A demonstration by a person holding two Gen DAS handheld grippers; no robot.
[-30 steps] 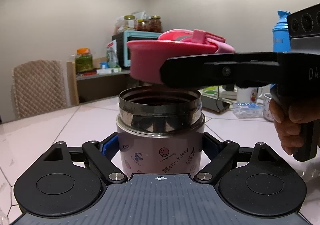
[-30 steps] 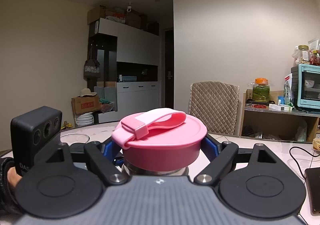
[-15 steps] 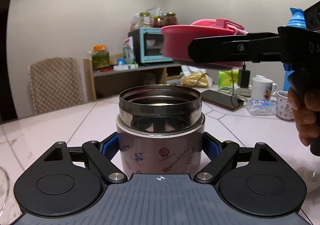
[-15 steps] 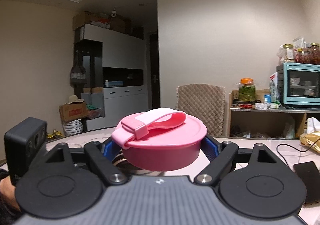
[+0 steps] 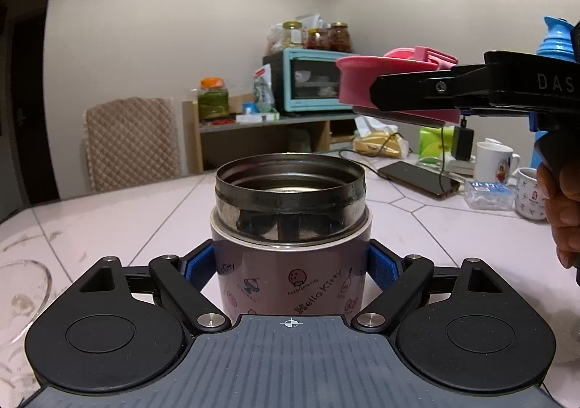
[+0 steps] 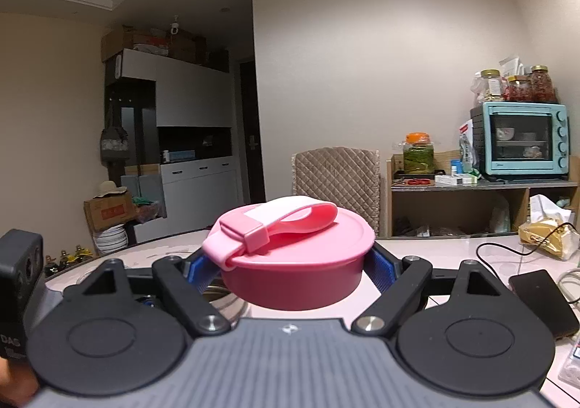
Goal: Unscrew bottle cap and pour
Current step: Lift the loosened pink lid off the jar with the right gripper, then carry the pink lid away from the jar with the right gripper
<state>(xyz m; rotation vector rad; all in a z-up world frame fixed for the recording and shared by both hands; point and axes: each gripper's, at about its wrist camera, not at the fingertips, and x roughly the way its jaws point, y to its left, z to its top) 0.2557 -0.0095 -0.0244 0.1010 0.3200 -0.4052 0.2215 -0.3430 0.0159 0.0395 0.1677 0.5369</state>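
A mauve Hello Kitty food jar [image 5: 290, 263] with a steel rim stands uncapped on the pale tiled table [image 5: 108, 212]. My left gripper [image 5: 290, 268] is shut on the jar's body, blue pads against both sides. The pink cap [image 6: 295, 255] with its loop strap is off the jar, and my right gripper [image 6: 293, 268] is shut on it. In the left wrist view the cap [image 5: 357, 81] hangs in the air up and to the right of the jar, with the right gripper [image 5: 409, 98] reaching in from the right. Part of the jar's steel rim [image 6: 221, 293] shows below the cap.
A phone on a cable [image 5: 417, 177], two mugs [image 5: 494, 163], a tissue pack [image 5: 489, 194] and a blue bottle [image 5: 556, 40] sit at the table's right. A glass dish [image 5: 25, 284] lies at the left. A quilted chair [image 5: 132, 143] and a shelf with a teal oven [image 5: 308, 83] stand behind.
The pink cap has moved away from over the jar's mouth to the right in my right gripper. My left gripper has swung a little with the jar; the background has shifted.
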